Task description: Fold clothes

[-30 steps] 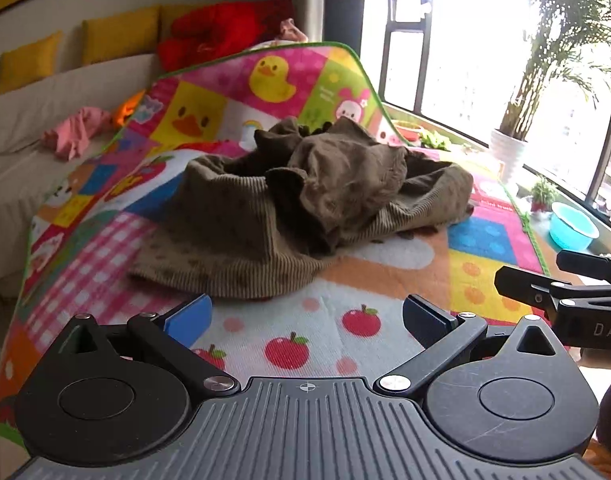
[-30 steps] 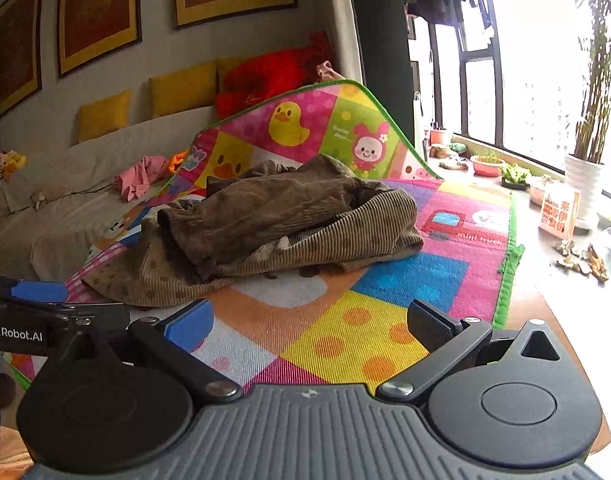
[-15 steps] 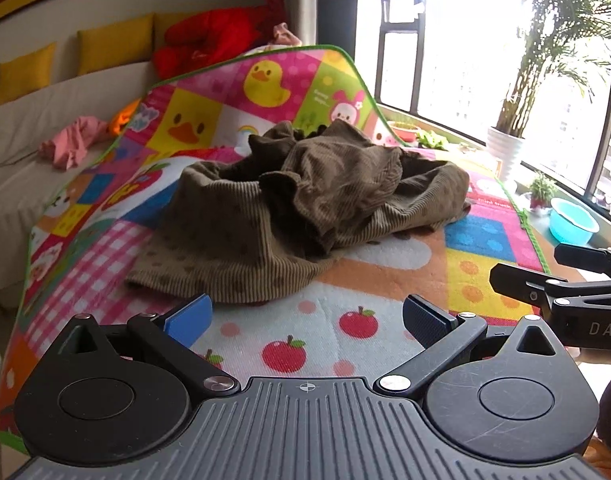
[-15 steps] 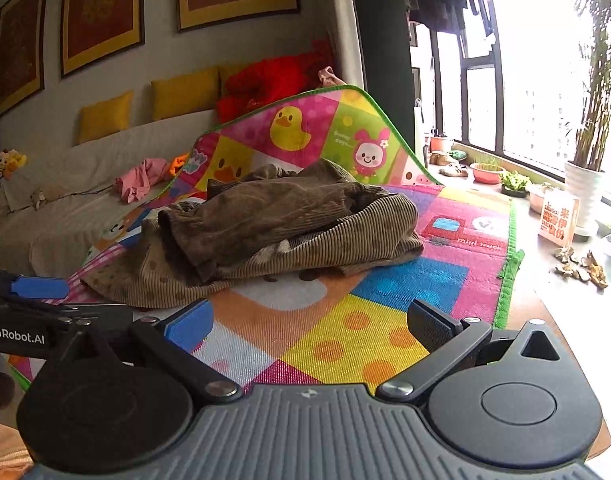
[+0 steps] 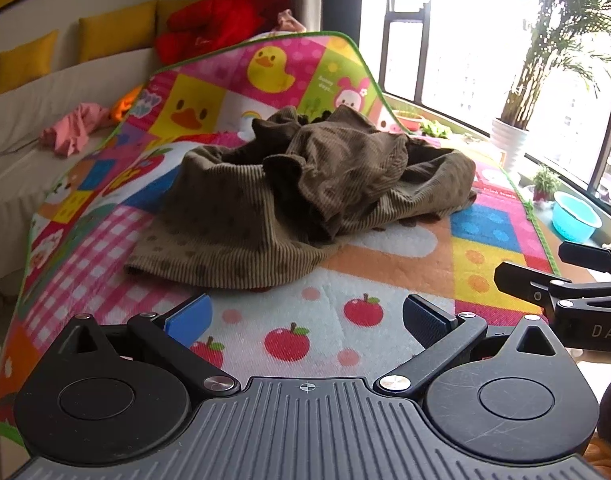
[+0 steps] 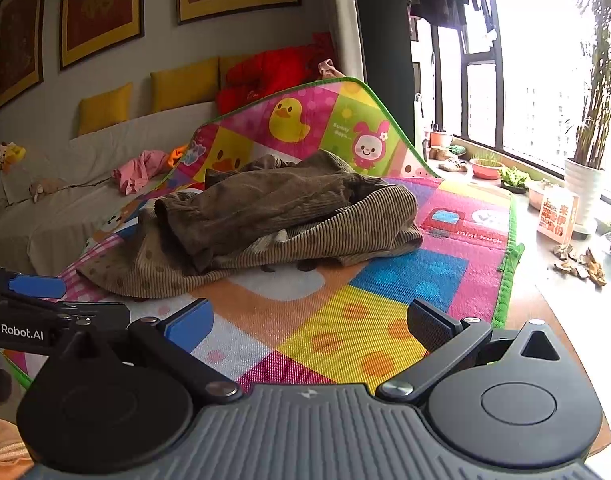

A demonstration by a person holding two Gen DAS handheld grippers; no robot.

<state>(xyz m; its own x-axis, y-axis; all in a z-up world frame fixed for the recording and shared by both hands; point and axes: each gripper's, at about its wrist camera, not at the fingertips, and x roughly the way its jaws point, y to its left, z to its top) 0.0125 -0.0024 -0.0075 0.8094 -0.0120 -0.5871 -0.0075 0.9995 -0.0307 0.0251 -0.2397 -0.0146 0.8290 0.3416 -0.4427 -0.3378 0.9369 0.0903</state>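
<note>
Both sets of fingers stand wide apart and hold nothing. Your left gripper (image 5: 307, 316) hovers over the apple print at the near end of the mat (image 5: 485, 236); your right gripper (image 6: 309, 320) hovers over the yellow and orange squares, closer to the mat's green edge on the window side.

The brown corduroy garment (image 5: 289, 196) lies crumpled in a heap near the middle of the mat, ahead of both grippers and apart from them, touched by neither. From the left wrist view it sits straight ahead, slightly left of centre. From the right wrist view (image 6: 265, 220) it sits ahead and to the left.

Long axis, as far as the bunching lets you judge: across your line of approach, a flat spotted hem at the left-near end and a thicker rolled end at the right-far end. One layer is folded back over the top. What kind of garment it is cannot be told.

Judgement: your left gripper is nearer the flat hem; your right is nearer the rolled end. Folding has not begun; the heap needs spreading first.

Containers: a turquoise basin (image 5: 575, 220) beyond the mat's right edge, contents not visible. Planters on the window ledge hold greenery. The mat's far end curls up against the sofa (image 6: 65, 200).
</note>
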